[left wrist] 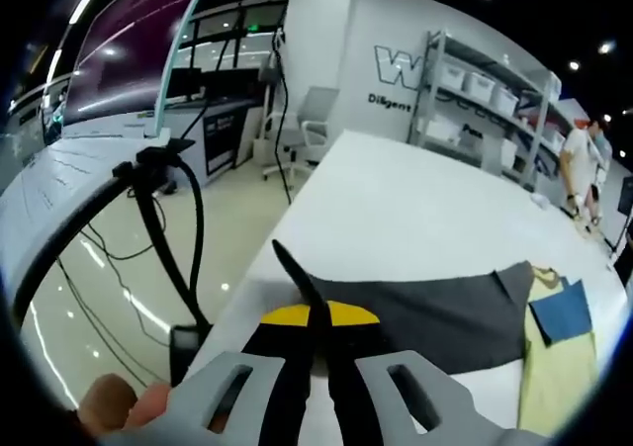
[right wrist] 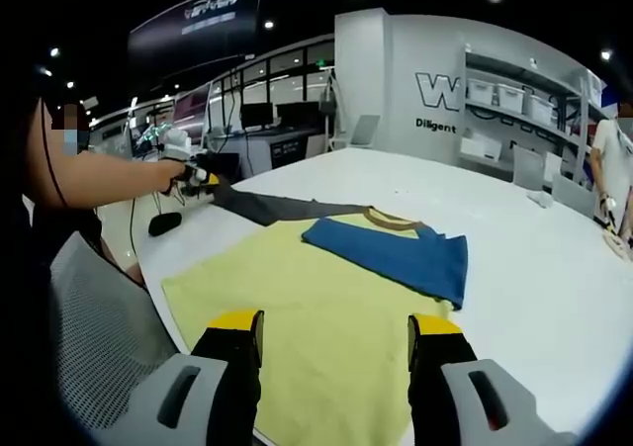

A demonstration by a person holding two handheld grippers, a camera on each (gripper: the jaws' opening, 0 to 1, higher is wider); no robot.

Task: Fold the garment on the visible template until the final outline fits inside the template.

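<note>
grey sleeve (left wrist: 435,312) of one garment (right wrist: 326,317) seemingly pinched by left tongs (left wrist: 315,312); right tongs (right wrist: 334,332) spread.

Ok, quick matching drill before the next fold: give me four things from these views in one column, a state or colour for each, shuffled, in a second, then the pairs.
Things:
1. left gripper
2. right gripper
3. grey sleeve
4. blue sleeve

States:
A. folded in over the yellow body
B. open, holding nothing
C. pulled out sideways across the white table
D. shut on cloth

Pairs: 1-D, 2-B, 3-C, 4-A
</note>
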